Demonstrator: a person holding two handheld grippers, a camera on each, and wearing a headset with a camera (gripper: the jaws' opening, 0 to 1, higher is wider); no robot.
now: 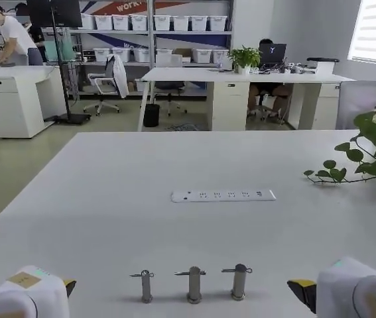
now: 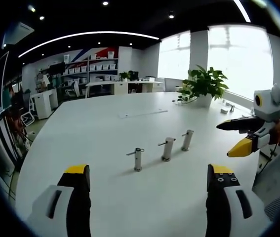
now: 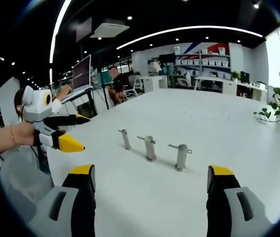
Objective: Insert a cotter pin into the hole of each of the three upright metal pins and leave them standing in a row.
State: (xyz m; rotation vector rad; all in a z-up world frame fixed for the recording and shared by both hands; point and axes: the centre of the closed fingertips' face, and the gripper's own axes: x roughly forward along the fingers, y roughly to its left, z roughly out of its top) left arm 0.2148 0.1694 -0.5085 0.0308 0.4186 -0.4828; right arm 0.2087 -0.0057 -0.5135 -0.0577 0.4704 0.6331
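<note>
1. Metal pins, three of them, stand upright in a row on the white tabletop, close to its near edge: the left pin, the middle pin and the right pin. They are set apart from one another, none touching.
2. Thin cotter pins run through the heads of all three, one in each, lying crosswise and sticking out to the side.
3. To the near left of the row, the left tongs are held low over the tabletop. Their yellow-tipped jaws are spread wide with nothing between them, and they are clear of the pins.
4. To the near right, the right tongs are held the same way, jaws released and wide apart, gripping nothing. Each pair of tongs points inward toward the other, with the row of pins between and a little beyond them.
5. Farther back, a white power strip lies flat near the middle of the tabletop.
6. A trailing green plant reaches in over the right edge, well apart from the pins.
</note>
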